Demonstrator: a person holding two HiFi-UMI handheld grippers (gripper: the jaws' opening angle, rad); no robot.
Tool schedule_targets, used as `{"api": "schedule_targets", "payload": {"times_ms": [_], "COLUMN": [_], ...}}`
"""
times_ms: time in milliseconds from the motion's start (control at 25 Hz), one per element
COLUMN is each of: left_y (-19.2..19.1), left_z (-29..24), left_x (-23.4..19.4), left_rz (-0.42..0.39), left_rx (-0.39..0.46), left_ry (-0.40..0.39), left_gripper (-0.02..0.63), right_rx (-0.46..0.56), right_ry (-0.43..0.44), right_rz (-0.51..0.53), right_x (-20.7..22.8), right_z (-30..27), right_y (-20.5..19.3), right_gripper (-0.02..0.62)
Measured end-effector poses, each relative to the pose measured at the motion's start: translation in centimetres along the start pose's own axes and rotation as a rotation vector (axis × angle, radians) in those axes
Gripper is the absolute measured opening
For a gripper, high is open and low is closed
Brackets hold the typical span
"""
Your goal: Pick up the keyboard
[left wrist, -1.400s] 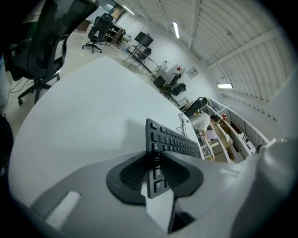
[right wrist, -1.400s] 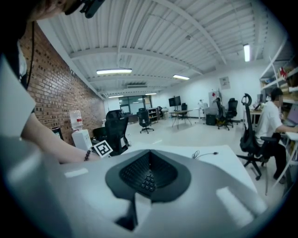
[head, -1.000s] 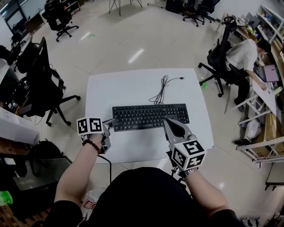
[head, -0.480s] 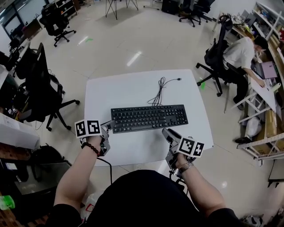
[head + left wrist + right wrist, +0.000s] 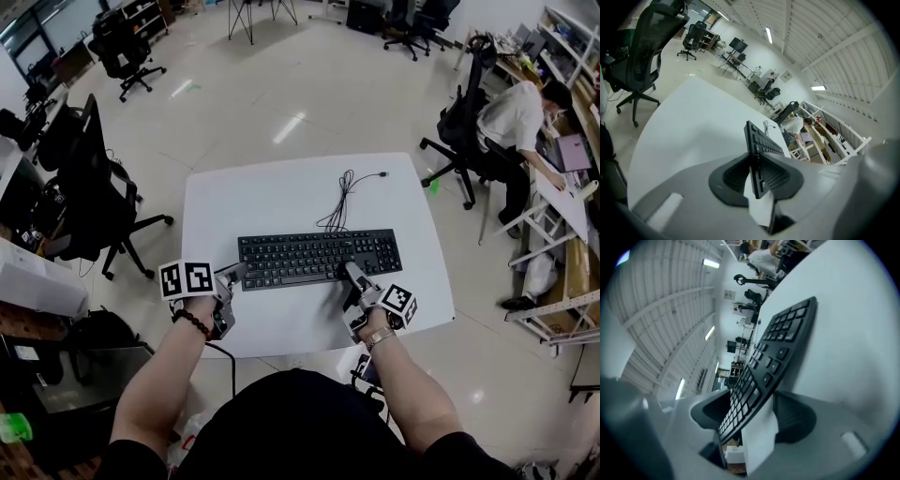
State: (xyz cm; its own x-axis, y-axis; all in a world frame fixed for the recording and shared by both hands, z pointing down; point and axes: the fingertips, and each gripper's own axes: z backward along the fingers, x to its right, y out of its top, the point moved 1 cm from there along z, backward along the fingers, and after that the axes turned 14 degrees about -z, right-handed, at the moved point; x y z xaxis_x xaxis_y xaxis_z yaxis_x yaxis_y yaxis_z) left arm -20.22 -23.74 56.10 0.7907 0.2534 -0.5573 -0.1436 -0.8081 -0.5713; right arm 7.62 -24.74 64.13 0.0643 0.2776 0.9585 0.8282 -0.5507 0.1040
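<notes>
Behind my flat black keyboard (image 5: 319,255): thin black cable (image 5: 336,214) loops across.
White tabletop (image 5: 234,192), far left: bare, I pass freely.

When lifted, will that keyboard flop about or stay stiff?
Probably stiff: the keyboard looks like one flat hard slab. Its loose cable will likely drag behind. Long and thin, it may tip if lifted at one end only.

White table bearing a keyboard and cable.
The table (image 5: 281,187) carries a black keyboard (image 5: 309,255) lying flat, one end at the left gripper (image 5: 238,273) and the rest running off to that gripper's right; its loose cable (image 5: 342,202) curls beyond.
</notes>
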Motion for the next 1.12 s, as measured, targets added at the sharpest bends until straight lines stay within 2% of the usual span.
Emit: {"api": "schedule_targets", "payload": {"times_ms": [200,240,280,440,560,720,920,1120], "left_y": [-0.1,-0.2,-0.2,-0.4,-0.5,0.2,2.0,4.2], "left_z": [0.2,0.2,0.1,-0.1,-0.1,0.7,2.2,4.4], "left_x": [0.5,0.6,0.7,0.7,0.6,0.8,2.0,3.4], "left_rz": [-0.003,-0.005,-0.007,0.000,0.008,0.006,0.002,-0.037], "left_rx": [-0.006,-0.007,-0.008,-0.003,0.015,0.071,0.190,0.308], "left_ry": [-0.002,-0.002,-0.002,-0.003,-0.016,-0.058,-0.157,-0.245], "left_gripper": [0.074,0.074,0.074,0.075,0.077,0.077,0.077,0.078], "right_rx": [0.059,0.064,0.069,0.088,0.098,0.091,0.072,0.060], "right_ry": [0.088,0.094,0.097,0.110,0.109,0.146,0.192,0.253], "right_rz": [-0.070,-0.072,-0.071,-0.050,-0.019,0.060,0.220,0.367], "right_x": [0.6,0.6,0.6,0.0,-0.9,-4.5,-10.8,-17.0], "right_z": [-1.6,-1.9,-2.0,-1.8,-1.3,-0.2,1.6,3.7], "right_y": [1.8,2.0,2.2,2.6,2.6,2.2,1.5,-0.4], "right_gripper": [0.281,0.245,0.179,0.129,0.121,0.114,0.112,0.112]}}
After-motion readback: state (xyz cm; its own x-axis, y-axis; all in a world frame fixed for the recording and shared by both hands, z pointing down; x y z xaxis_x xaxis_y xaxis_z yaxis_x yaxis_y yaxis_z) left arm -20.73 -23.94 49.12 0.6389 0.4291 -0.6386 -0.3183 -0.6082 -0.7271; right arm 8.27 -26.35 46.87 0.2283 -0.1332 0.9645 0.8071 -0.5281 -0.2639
